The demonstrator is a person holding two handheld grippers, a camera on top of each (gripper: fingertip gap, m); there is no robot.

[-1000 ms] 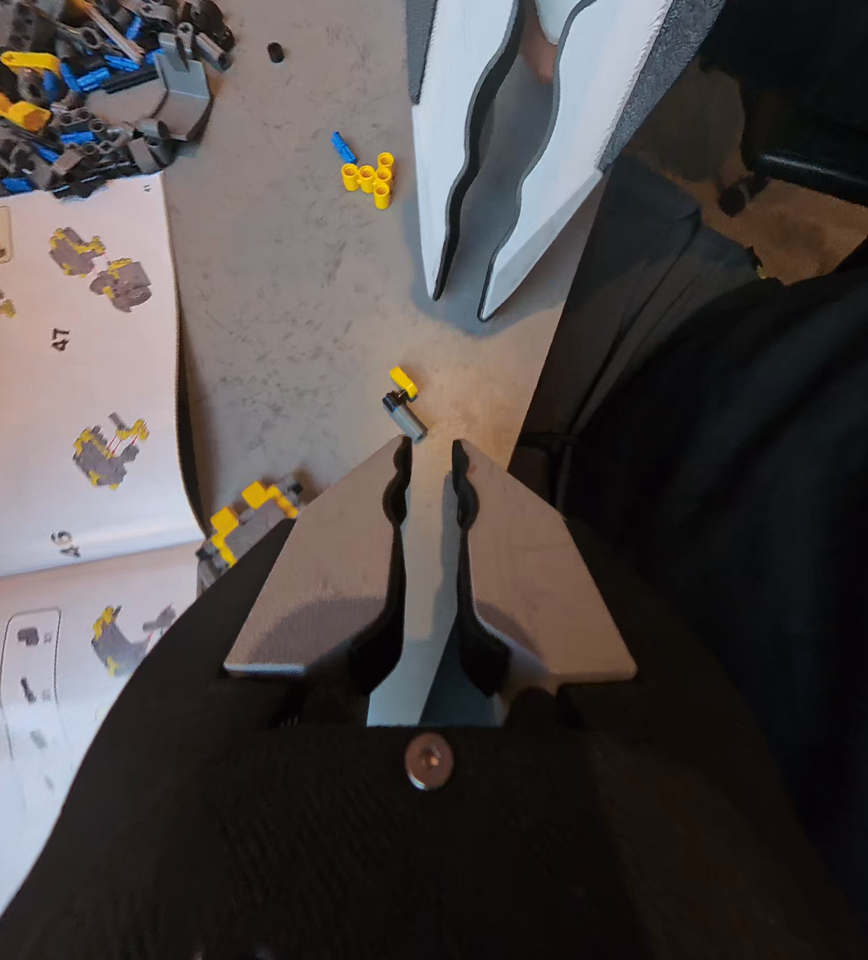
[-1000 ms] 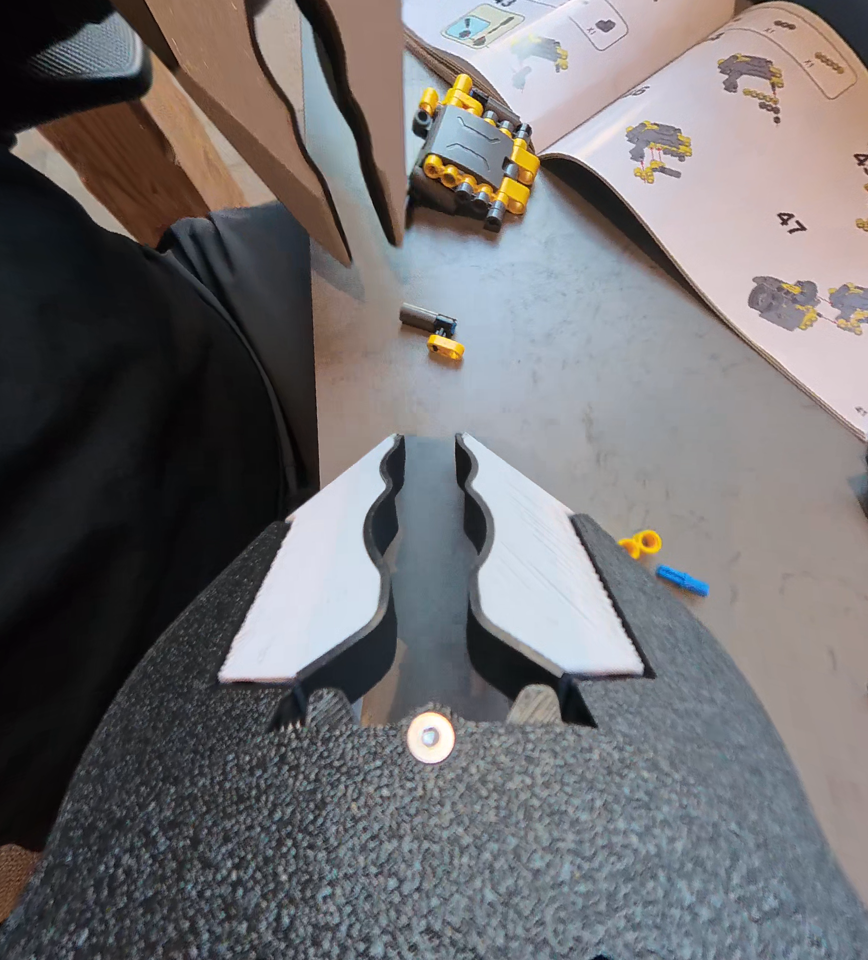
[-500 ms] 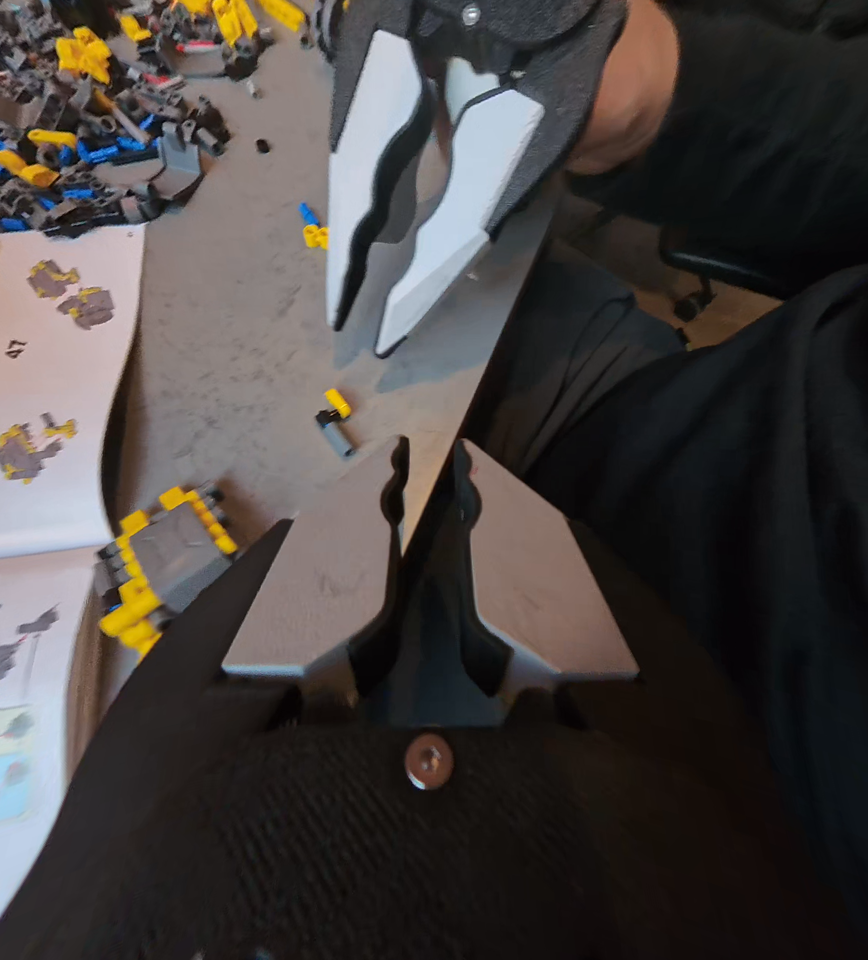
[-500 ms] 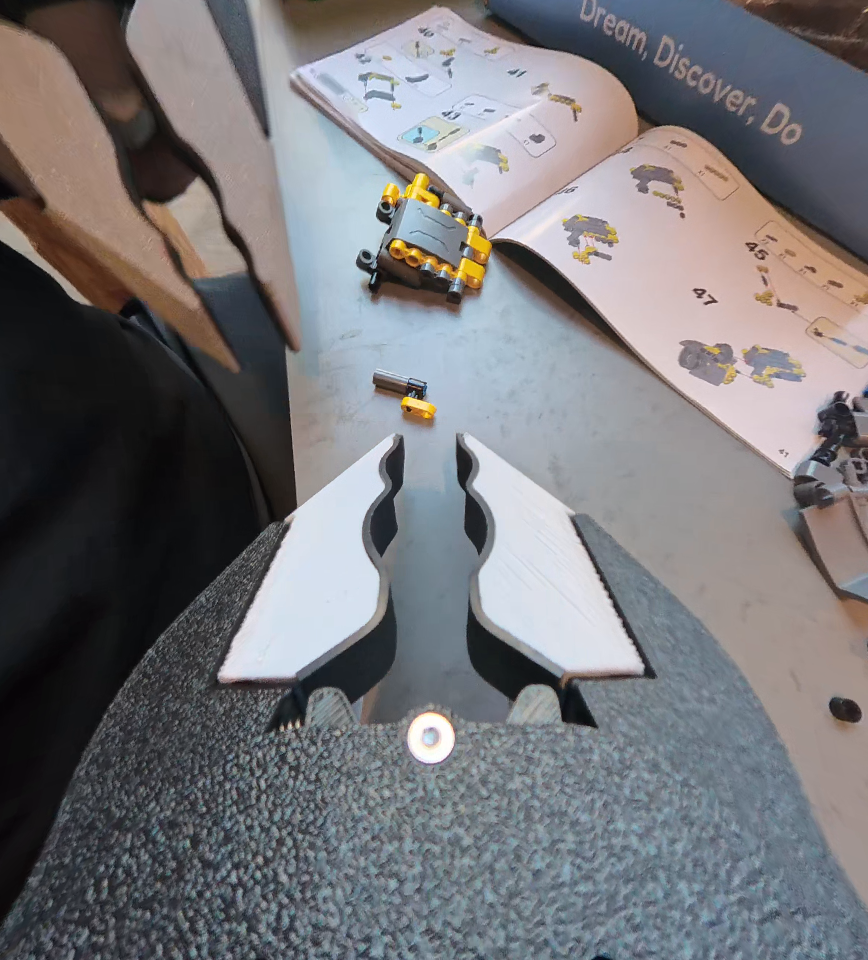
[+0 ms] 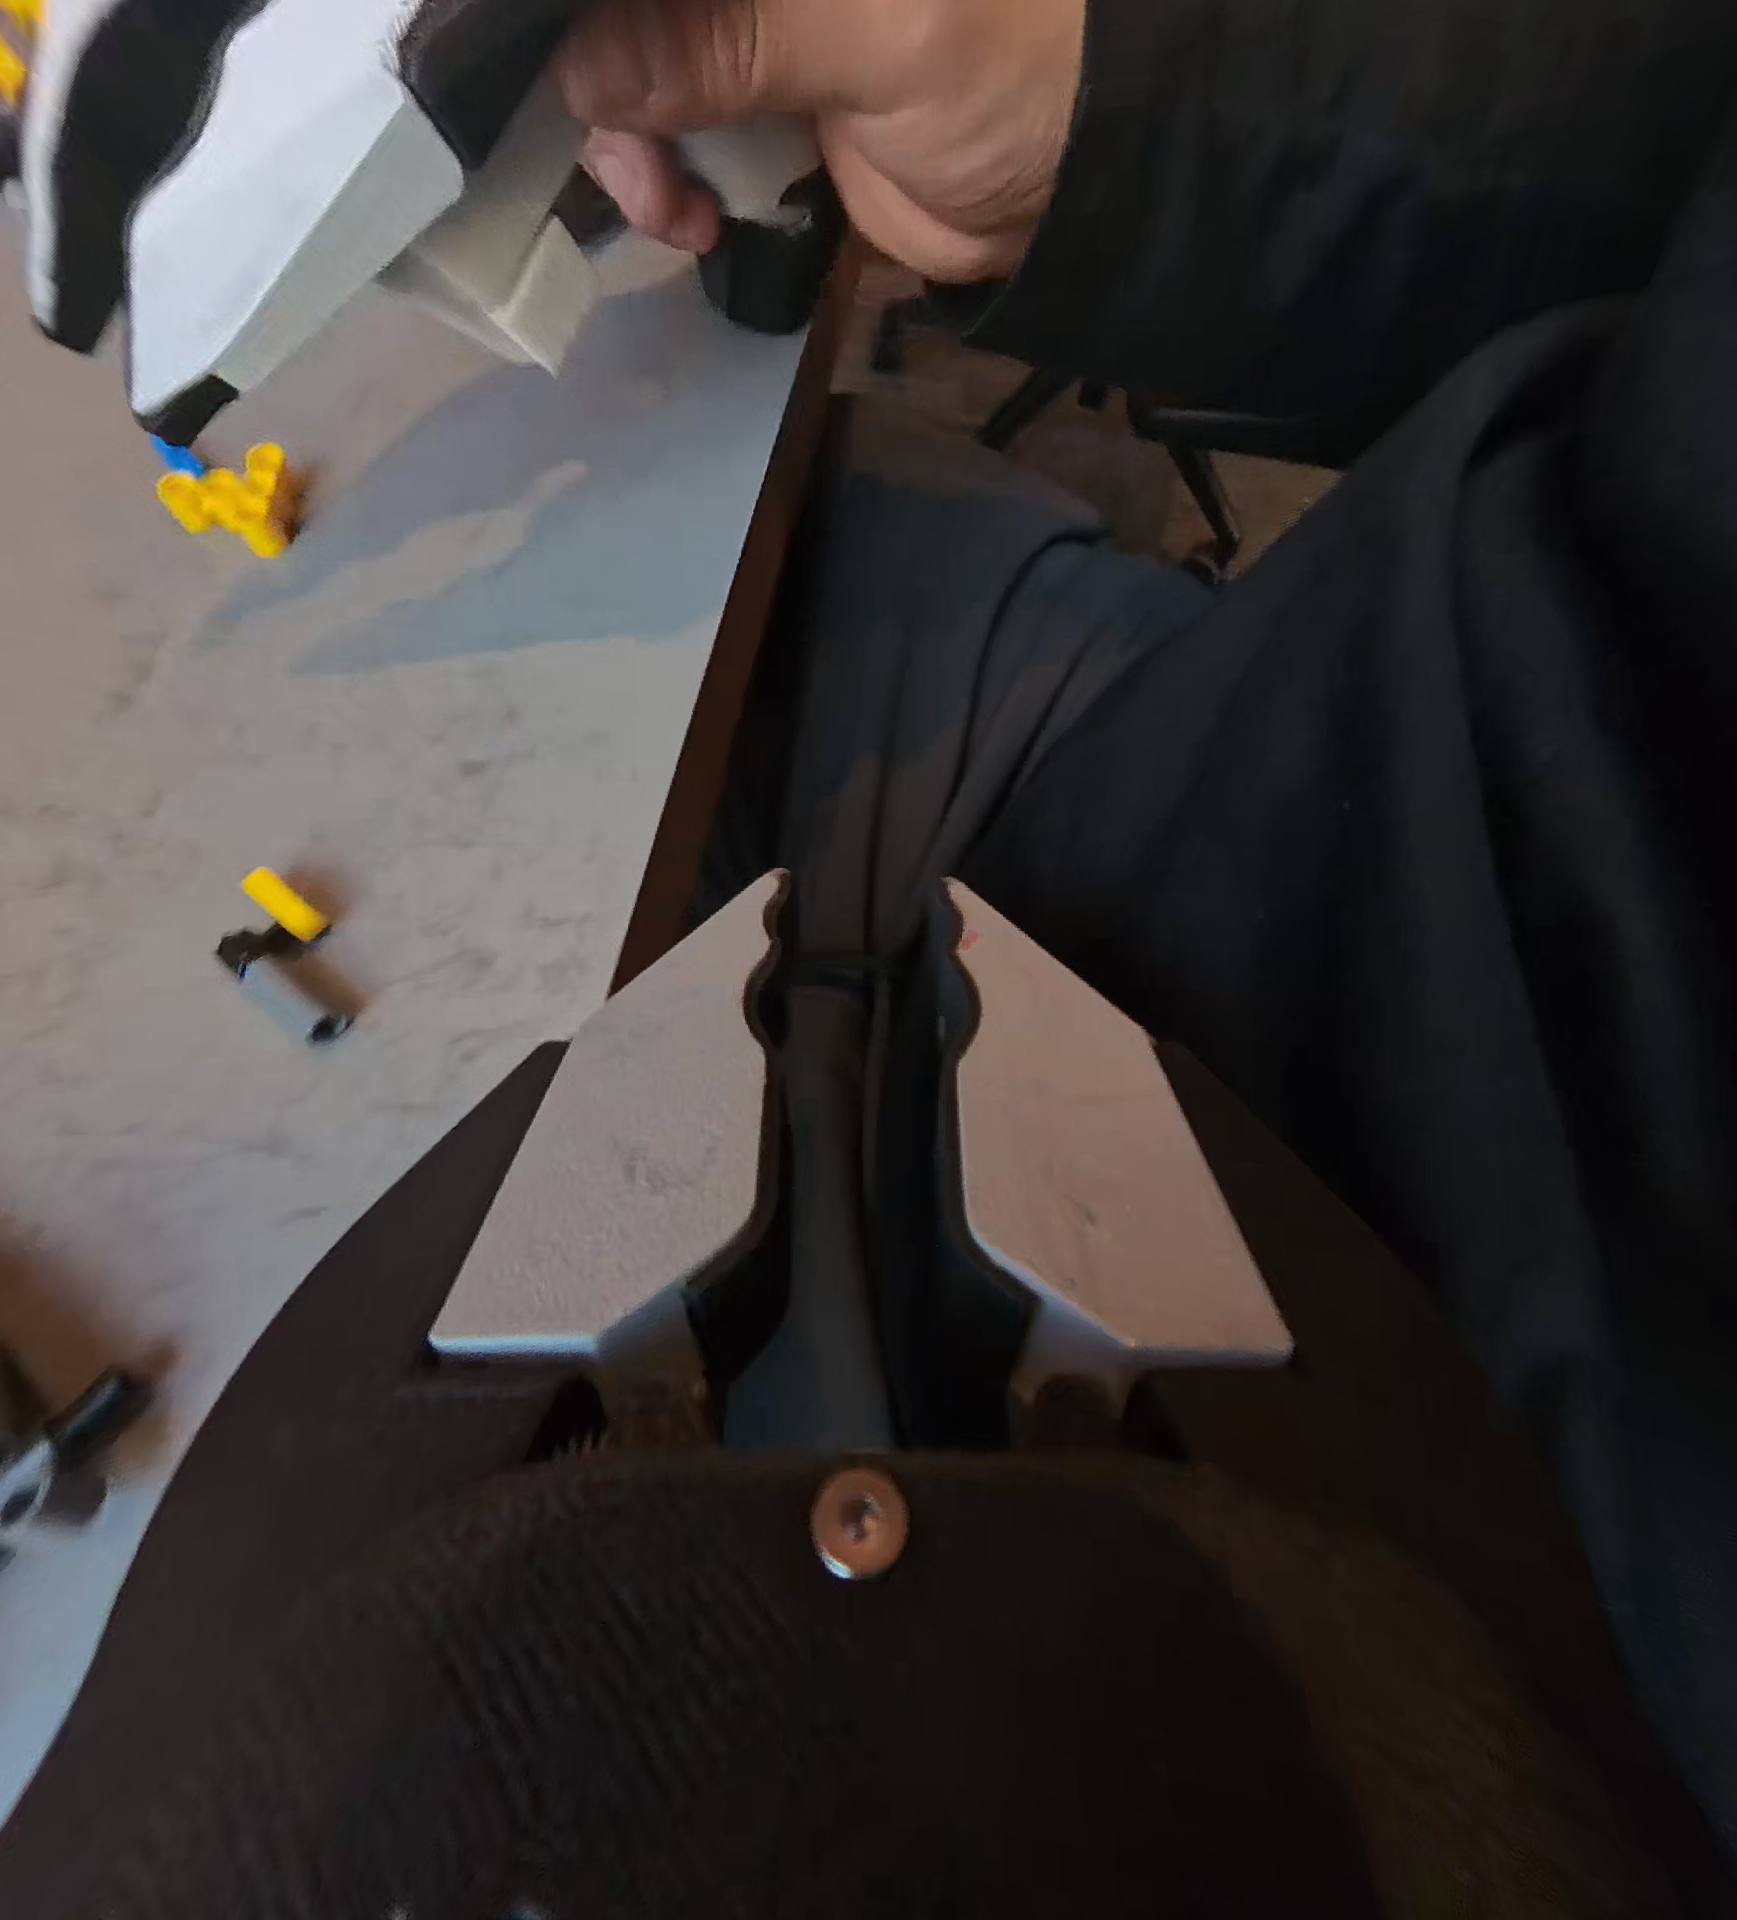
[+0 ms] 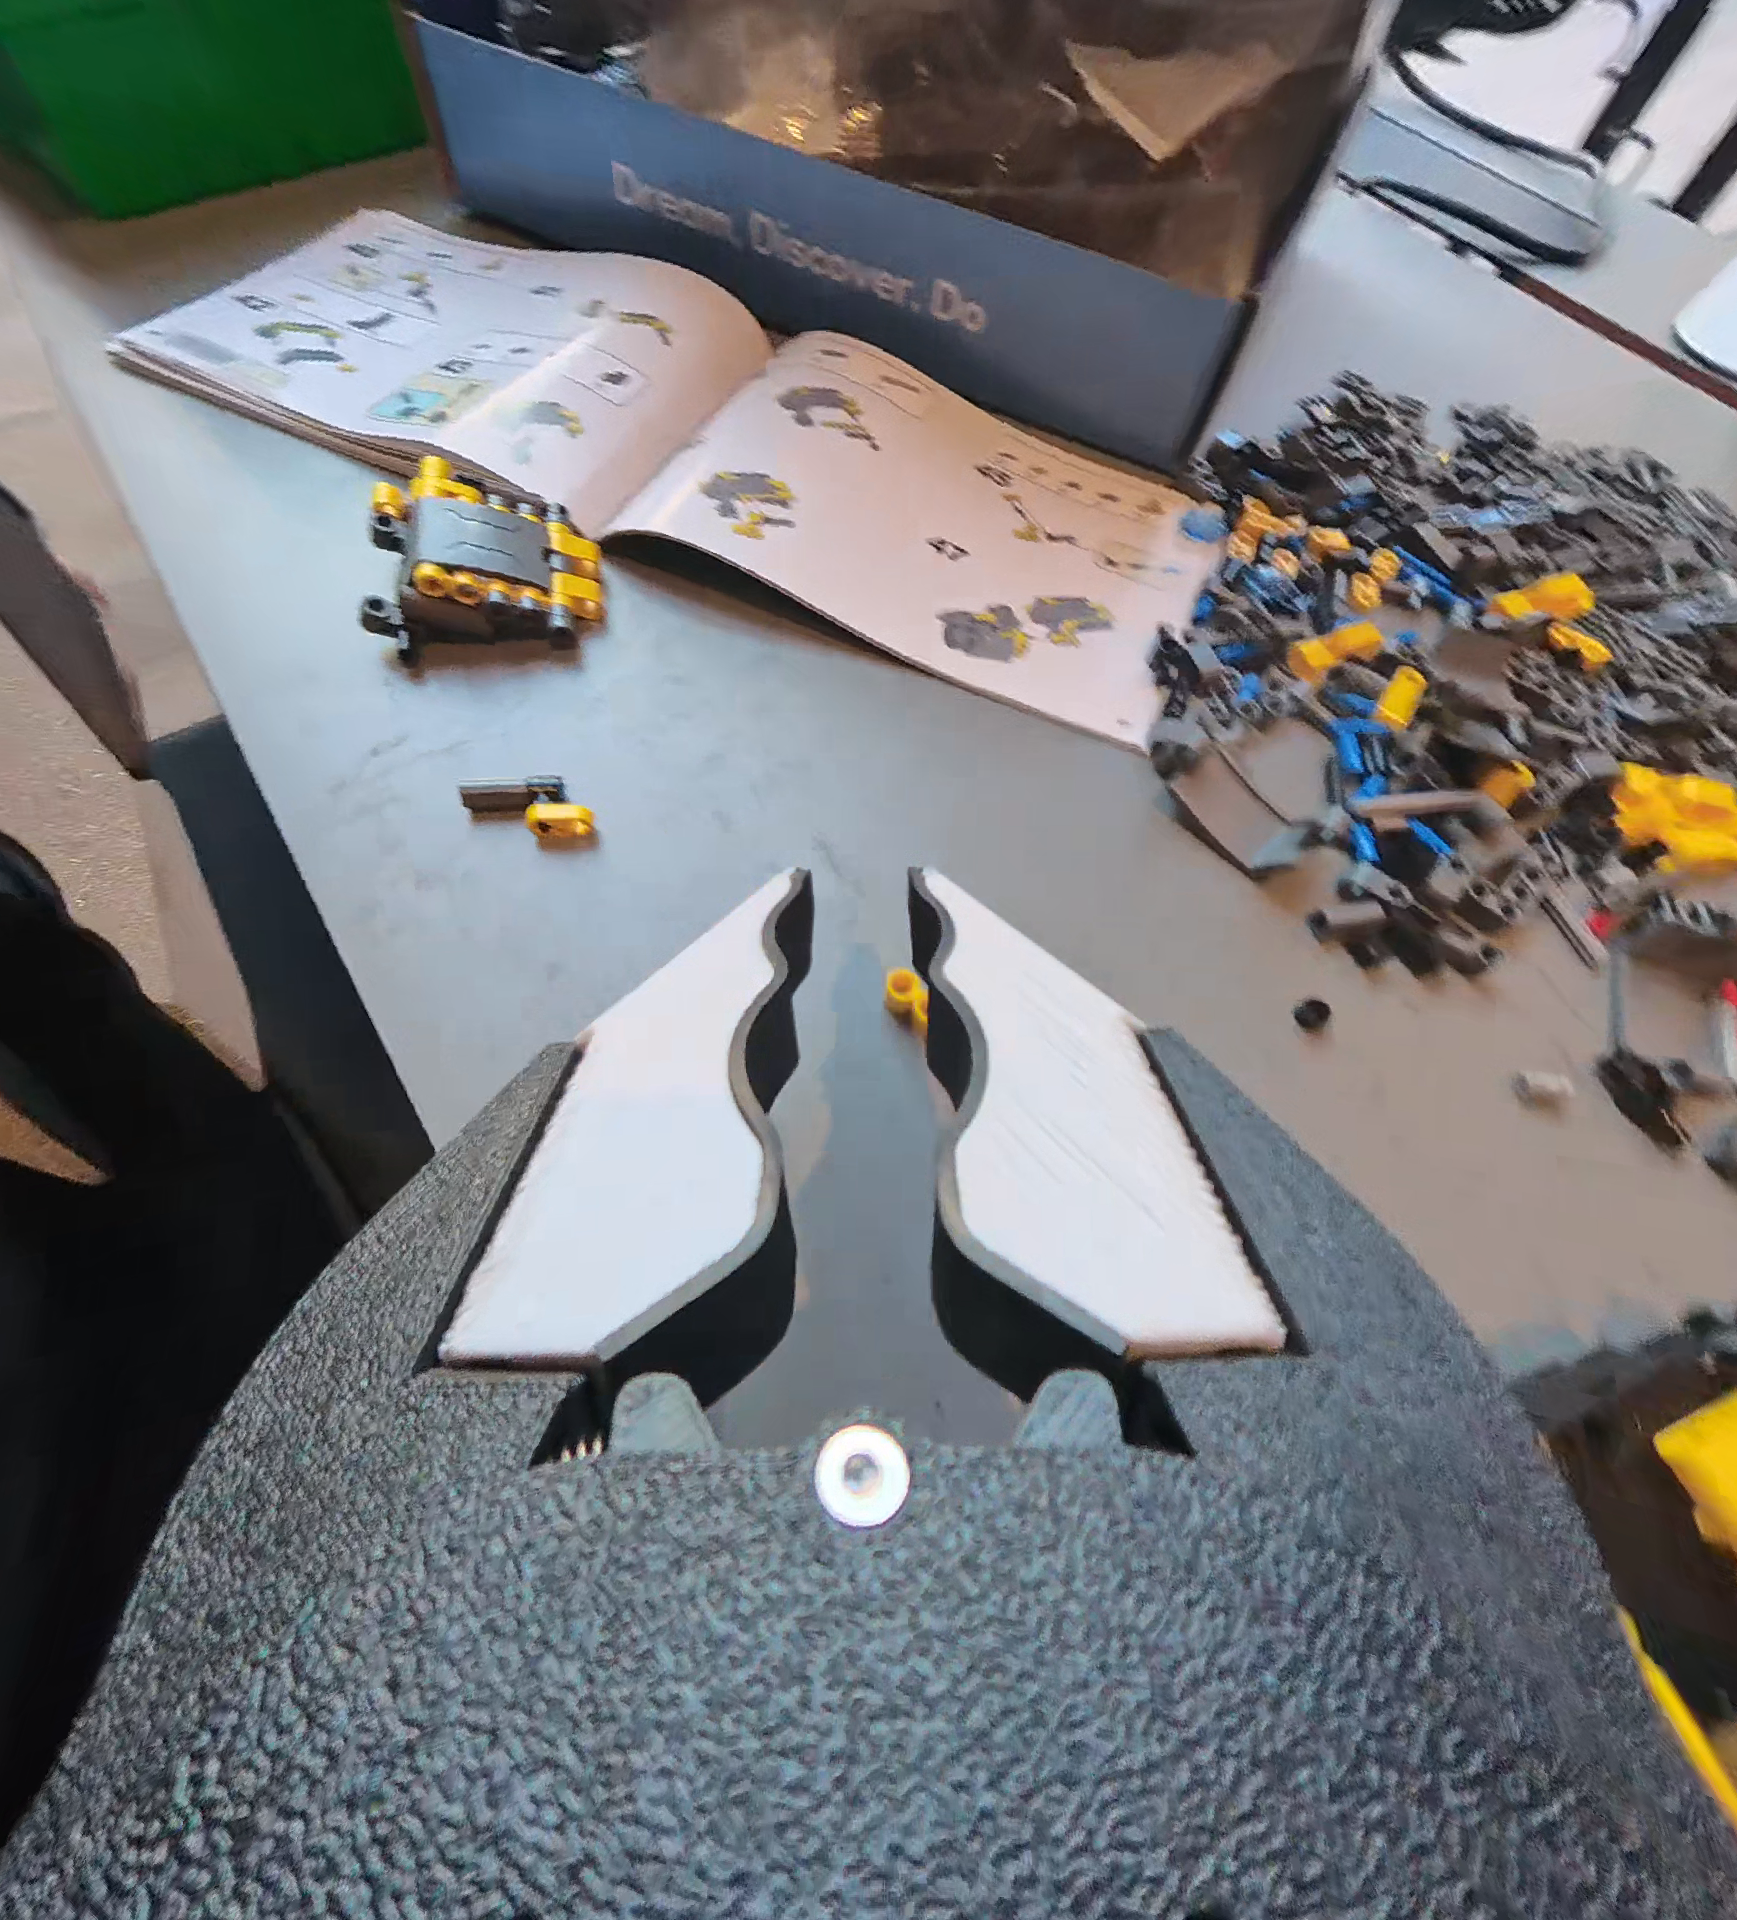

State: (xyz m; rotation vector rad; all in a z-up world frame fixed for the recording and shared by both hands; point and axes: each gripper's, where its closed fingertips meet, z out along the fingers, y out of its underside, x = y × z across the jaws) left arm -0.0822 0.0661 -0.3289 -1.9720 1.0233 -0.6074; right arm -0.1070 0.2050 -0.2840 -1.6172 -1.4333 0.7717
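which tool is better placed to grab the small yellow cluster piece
Likely right. The right tool is open, with the yellow piece showing between its fingers. The left tool points past the table edge toward the person's lap.

Dim warm light, motion blur, wide-angle warping

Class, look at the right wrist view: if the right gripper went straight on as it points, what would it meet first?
The right gripper, open, would probably first meet the bare grey table; farther on lies the open instruction booklet. Depth is unclear.
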